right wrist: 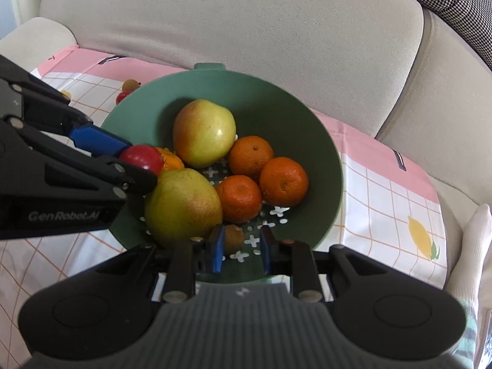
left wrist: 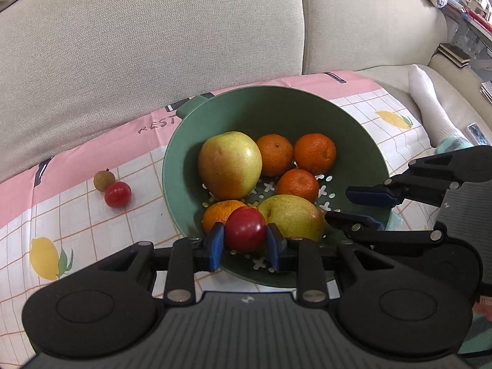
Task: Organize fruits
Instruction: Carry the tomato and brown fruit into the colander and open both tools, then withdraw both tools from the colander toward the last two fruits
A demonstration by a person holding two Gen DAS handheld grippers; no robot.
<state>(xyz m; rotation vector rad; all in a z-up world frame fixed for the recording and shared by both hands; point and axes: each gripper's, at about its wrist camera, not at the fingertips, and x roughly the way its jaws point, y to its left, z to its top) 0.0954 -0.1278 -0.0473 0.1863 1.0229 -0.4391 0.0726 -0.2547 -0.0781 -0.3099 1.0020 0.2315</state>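
Observation:
A green colander bowl (left wrist: 353,129) holds two yellow-green apples (left wrist: 229,161), several oranges (left wrist: 314,152) and a small brown fruit (right wrist: 234,237). My left gripper (left wrist: 246,243) is shut on a small red fruit (left wrist: 245,228) and holds it over the bowl's near-left side; it also shows in the right wrist view (right wrist: 142,157). My right gripper (right wrist: 241,247) is open over the bowl's near edge, with the small brown fruit between its jaws but not clamped. It also shows in the left wrist view (left wrist: 353,206).
A second small red fruit (left wrist: 117,194) and a brownish round fruit (left wrist: 104,180) lie on the pink checked cloth (left wrist: 77,215) left of the bowl. Beige sofa cushions (left wrist: 153,46) rise behind. A white-socked foot (left wrist: 430,113) rests at the right.

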